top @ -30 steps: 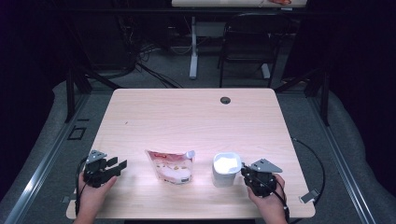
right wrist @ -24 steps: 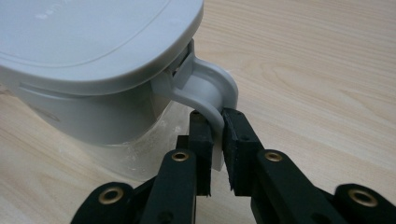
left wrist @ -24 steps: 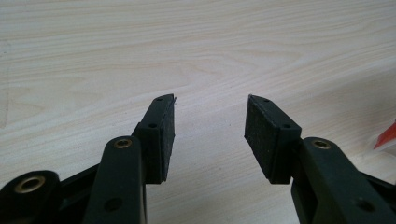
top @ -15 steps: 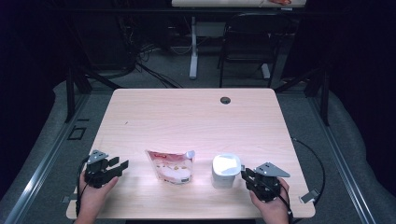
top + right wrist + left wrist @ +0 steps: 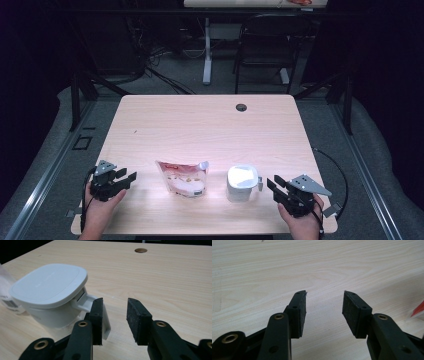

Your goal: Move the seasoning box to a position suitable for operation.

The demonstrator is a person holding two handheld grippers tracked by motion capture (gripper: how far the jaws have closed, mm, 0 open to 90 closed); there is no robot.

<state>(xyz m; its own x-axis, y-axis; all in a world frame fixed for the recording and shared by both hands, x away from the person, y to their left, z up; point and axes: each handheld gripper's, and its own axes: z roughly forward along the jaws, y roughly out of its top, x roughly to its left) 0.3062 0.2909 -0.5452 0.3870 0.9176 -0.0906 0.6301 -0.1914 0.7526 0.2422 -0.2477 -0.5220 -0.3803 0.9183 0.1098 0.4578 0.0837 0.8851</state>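
Now the right hand-held gripper [image 5: 273, 184], jaws just opened and empty, lies level beside the white container's [image 5: 242, 183] handle.

A pale wood-grain table [image 5: 200, 125] stretches ahead of the jaws, with a round cable hole [image 5: 241, 107] near its far edge, and bright light falls on its near part while the room around it lies in deep shadow. Beyond the far edge, well away from the jaws, a grey carpeted floor [image 5: 165, 90] carries loose cables [image 5: 155, 67], the white leg [image 5: 207, 50] of another desk and a dark chair [image 5: 262, 47]. Dark metal rails [image 5: 42, 175] run along the floor to either side of the jaws, with a black post [image 5: 75, 97] out to the left.
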